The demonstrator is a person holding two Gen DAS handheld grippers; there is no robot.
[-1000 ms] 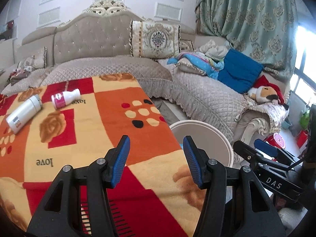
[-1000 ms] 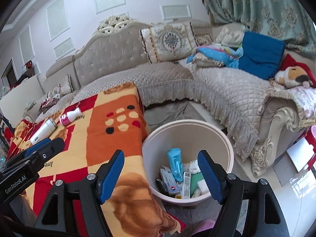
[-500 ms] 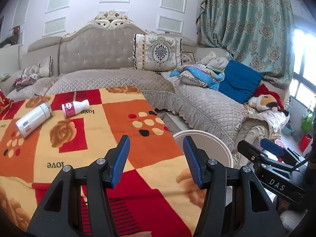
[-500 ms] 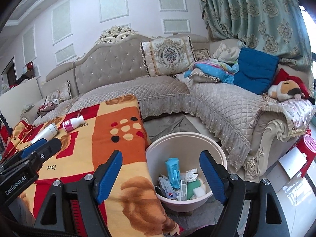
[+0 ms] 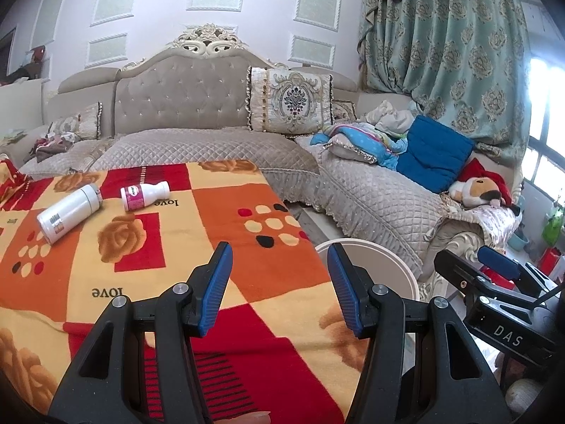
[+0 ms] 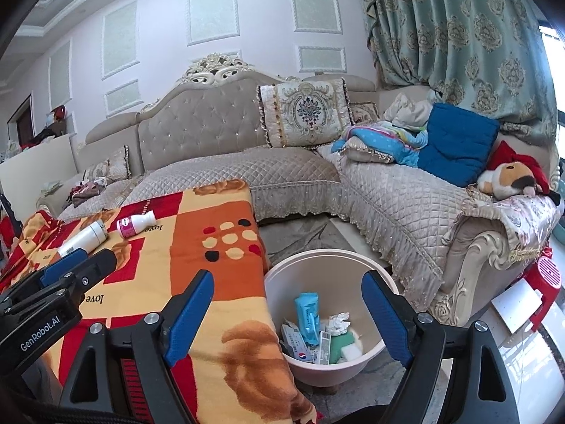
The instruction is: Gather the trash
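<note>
We are looking at two pieces of trash lying on their sides on the table (image 5: 219, 233), which a patterned blanket is covering: a small pink-labelled bottle (image 5: 144, 196) and, just to its left, a larger white bottle (image 5: 69, 217). Both are sitting well beyond our left gripper (image 5: 279, 284), up and to the left of its fingers, which are standing apart with nothing between them. Our right gripper (image 6: 287, 312) is hovering over the pale bin (image 6: 353, 268) beside the table, its jaws having just been opening wide, gripping nothing. Wrappers and tissue (image 6: 338, 321) are lying in the bin.
</note>
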